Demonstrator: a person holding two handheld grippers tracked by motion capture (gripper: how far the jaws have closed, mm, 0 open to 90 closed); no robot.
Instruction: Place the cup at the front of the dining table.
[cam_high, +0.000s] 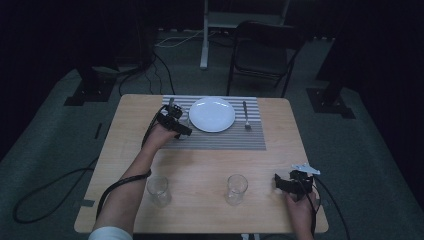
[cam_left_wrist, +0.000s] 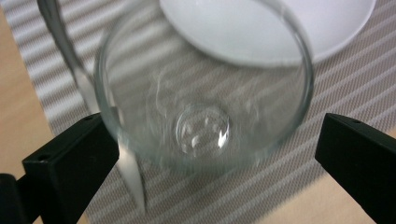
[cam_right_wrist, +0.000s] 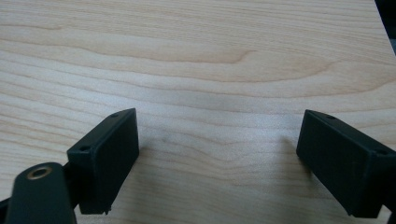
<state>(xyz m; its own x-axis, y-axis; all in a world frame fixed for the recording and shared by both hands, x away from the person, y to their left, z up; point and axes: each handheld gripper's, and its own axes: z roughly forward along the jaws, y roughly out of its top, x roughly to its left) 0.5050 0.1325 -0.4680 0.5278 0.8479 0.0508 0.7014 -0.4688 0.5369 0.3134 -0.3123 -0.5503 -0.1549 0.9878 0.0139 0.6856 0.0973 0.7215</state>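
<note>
Left gripper (cam_left_wrist: 205, 154) jaws are standing wide open around a clear glass (cam_left_wrist: 203, 88), pads not touching it. Glass is sitting on the striped placemat (cam_left_wrist: 327, 88) near the desk's far-left, just beside the white plate (cam_high: 212, 114). Likely light, slippery, fragile: grip mid-wall. Right gripper (cam_right_wrist: 219, 158) is hanging open, empty, over the desk's near-right corner.
</note>
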